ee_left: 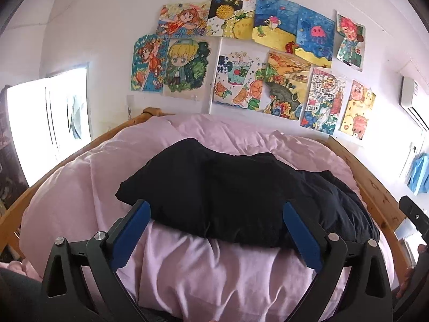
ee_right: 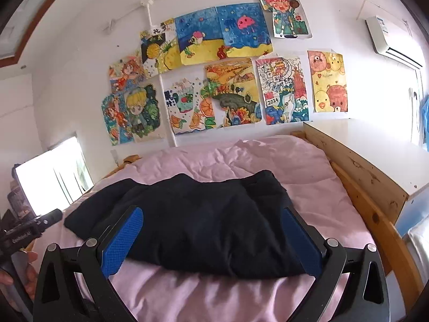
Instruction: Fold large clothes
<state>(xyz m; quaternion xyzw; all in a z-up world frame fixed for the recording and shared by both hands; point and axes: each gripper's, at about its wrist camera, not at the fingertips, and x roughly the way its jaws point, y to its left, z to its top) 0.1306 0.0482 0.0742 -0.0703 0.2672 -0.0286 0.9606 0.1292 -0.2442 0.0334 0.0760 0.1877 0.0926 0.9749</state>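
A black garment (ee_left: 236,187) lies folded into a thick bundle on the pink duvet (ee_left: 201,276) of a bed. In the right wrist view the same garment (ee_right: 203,214) stretches across the middle of the duvet (ee_right: 295,166). My left gripper (ee_left: 215,210) is wide open, its blue pads (ee_left: 131,236) standing on either side of the bundle's near edge without pressing it. My right gripper (ee_right: 211,216) is also wide open, and its blue pads (ee_right: 120,241) frame the near edge of the garment in the same way. Nothing is gripped by either one.
A wooden bed frame (ee_right: 375,214) borders the duvet. A white desk top (ee_right: 375,150) stands at the right. Several coloured drawings (ee_left: 241,53) hang on the wall behind. A bright window (ee_left: 48,123) is at the left, an air conditioner (ee_right: 386,40) high on the right.
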